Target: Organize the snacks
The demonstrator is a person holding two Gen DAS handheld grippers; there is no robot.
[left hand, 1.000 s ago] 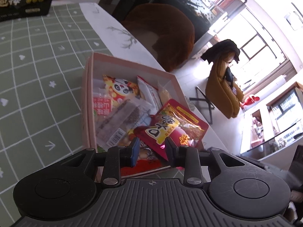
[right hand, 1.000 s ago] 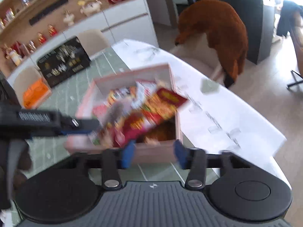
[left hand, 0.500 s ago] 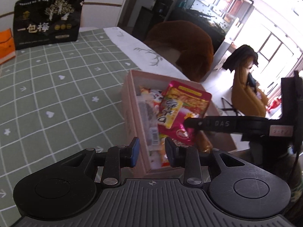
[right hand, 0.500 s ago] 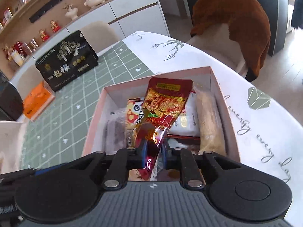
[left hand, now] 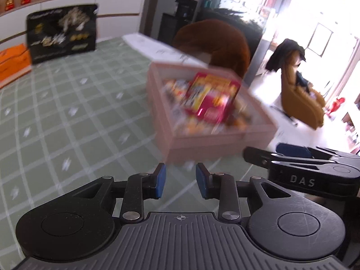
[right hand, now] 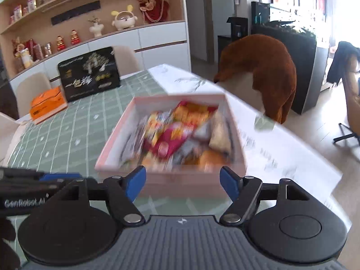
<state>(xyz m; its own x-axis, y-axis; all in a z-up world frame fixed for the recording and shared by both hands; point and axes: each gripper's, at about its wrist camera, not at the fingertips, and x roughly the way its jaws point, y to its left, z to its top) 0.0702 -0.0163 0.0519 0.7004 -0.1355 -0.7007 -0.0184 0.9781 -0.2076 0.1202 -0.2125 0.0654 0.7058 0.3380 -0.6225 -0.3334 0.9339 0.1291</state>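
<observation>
Snacks (right hand: 177,135) heaped in the pink box (right hand: 171,181) on the counter (left hand: 67,117), red packet (left hand: 210,99) on top, tipped up. Right tongs (right hand: 182,181) have just been opening; wide now, empty, the box's near wall dead ahead and just beyond the tips. Left tongs (left hand: 180,181) narrow, nothing between them, box ahead and to their right. I judge the right hand nearer and squarer to the pile. Red packet's long axis runs away from me, roughly along the right tongs' line.
</observation>
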